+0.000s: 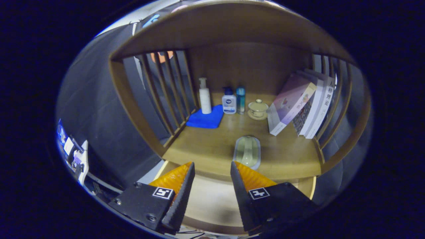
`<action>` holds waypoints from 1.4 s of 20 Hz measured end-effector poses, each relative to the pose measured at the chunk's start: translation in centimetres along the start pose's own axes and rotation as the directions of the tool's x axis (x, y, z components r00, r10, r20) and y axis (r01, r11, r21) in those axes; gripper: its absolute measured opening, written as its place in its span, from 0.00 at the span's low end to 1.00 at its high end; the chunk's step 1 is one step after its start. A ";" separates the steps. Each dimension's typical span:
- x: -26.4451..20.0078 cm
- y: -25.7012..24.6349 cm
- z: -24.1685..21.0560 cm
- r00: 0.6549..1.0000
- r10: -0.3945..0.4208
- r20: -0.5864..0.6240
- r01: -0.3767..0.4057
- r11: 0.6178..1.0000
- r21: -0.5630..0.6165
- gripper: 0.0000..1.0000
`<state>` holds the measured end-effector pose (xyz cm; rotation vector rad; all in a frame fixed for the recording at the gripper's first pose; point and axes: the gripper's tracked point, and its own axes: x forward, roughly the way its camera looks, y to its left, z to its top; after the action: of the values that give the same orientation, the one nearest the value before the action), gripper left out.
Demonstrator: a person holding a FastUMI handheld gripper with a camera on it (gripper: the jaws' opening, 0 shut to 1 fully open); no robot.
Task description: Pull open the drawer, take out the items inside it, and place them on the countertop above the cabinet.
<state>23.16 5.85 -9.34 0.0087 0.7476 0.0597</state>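
Scene: a wooden cabinet with slatted sides, seen from just above the open drawer [212,202] at its near edge.
Hand-held gripper: the hand-held gripper [212,172] hovers over the drawer, fingers spread well apart and holding nothing.
Task item: a pale green oval dish [247,151] lies flat on the surface [206,149], just beyond the right finger and near the front edge.
Drawer: the part visible between the fingers looks bare; whether anything lies deeper inside cannot be told.
Far row: a pump bottle [205,97] stands on a blue cloth [206,119] at far left, with a small bottle [229,101], a teal tube [240,99] and a lidded cup [258,108] to its right.
Right: books [300,106] lean against the right slats.
Step, as judged: the dish seems placed; checking the drawer comes next.
Doing it well: tilt down for a full look inside, keep the fingers wide, and stay clear of the dish.
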 end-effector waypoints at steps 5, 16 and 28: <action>-5.8 2.1 -1.4 0.987 0.054 0.152 -0.050 0.998 -0.032 0.74; -13.7 3.5 -7.0 0.831 0.078 0.550 0.014 0.987 -0.163 0.99; -10.0 1.4 -21.1 0.822 -0.063 0.566 0.137 0.987 -0.088 1.00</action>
<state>1.39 6.38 -17.98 -0.1292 0.1459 0.0008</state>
